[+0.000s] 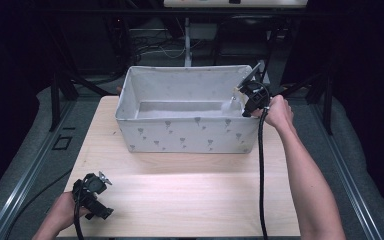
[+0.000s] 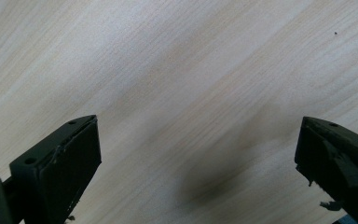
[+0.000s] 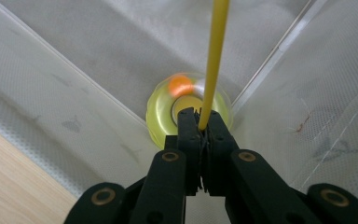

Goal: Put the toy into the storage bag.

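Pale wood table (image 1: 190, 195), dark room beyond, stands and cables at the far side.

Item: yellow strip (image 3: 216, 60), thin, flat-looking, running up out of my right gripper view. Location: inside the far right corner of the bin (image 1: 190, 135), held above its floor. Below it, a translucent yellow ring (image 3: 161, 116) with an orange spot, blurred; I cannot tell whether ring and strip are joined or what the ring is.

Handling, my estimate: light, narrow and smooth, so liable to slide through the pads; it appears straight here, but stiffness is unproven. Best hold is at the end with the flat faces against the pads, as now.

Right gripper (image 3: 200, 126): jaws closed down hard on the strip's lower end, no gap visible. Seen from the high view at the bin's right rim.

Left gripper (image 2: 196, 154): jaws spread wide, nothing between them, hanging over bare wood at the near left corner.

Bin: grey fabric, soft-walled, small printed marks, set at the table's far half.
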A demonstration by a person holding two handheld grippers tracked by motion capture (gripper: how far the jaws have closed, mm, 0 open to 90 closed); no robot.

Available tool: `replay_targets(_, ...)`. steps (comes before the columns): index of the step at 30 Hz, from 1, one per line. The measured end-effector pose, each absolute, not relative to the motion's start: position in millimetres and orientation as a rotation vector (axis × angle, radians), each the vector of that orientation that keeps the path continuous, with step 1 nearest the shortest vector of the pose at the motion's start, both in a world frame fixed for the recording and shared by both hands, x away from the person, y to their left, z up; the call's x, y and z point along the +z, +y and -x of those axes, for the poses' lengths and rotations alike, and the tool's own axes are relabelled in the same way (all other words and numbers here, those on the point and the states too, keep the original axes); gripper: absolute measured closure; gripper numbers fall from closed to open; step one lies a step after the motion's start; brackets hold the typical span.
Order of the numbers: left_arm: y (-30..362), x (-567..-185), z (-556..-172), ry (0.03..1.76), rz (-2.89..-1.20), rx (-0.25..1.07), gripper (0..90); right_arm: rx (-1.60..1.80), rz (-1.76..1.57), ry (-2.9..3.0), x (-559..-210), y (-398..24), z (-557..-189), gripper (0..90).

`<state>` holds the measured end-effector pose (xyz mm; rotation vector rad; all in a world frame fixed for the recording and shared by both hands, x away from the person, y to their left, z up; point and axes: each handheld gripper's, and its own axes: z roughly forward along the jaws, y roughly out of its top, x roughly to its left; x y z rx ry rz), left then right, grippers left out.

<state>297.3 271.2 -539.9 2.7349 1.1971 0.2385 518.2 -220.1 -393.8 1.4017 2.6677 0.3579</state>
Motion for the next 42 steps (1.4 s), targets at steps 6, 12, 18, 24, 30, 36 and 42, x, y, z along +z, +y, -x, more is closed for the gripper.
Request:
replay_targets(6,270,-541,-297,1.19,-2.746,0.229,0.5,0.356,-1.441,2.669,-397,-222,-521,87.6)
replay_targets(12,271,-541,-297,1.192,-2.742,0.23,0.5,0.381,-1.448,2.664,-393,-222,-521,80.0)
replay_targets(18,271,-541,-297,1.198,-2.738,0.235,0.5,0.473,-1.431,2.642,-375,-224,-517,63.7)
replay_targets(24,271,-540,-297,1.194,-2.738,0.232,0.4,0.545,-1.437,2.606,-359,-227,-513,43.7)
replay_targets(30,271,-540,-297,1.195,-2.731,0.23,0.3,0.632,-1.402,2.582,-343,-226,-505,24.8)
replay_targets(36,271,-540,-297,1.197,-2.73,0.228,0.3,0.681,-1.382,2.573,-328,-229,-493,14.0)
replay_targets(42,271,-540,-297,1.192,-2.73,0.227,0.2,0.698,-1.345,2.579,-319,-228,-479,6.8)
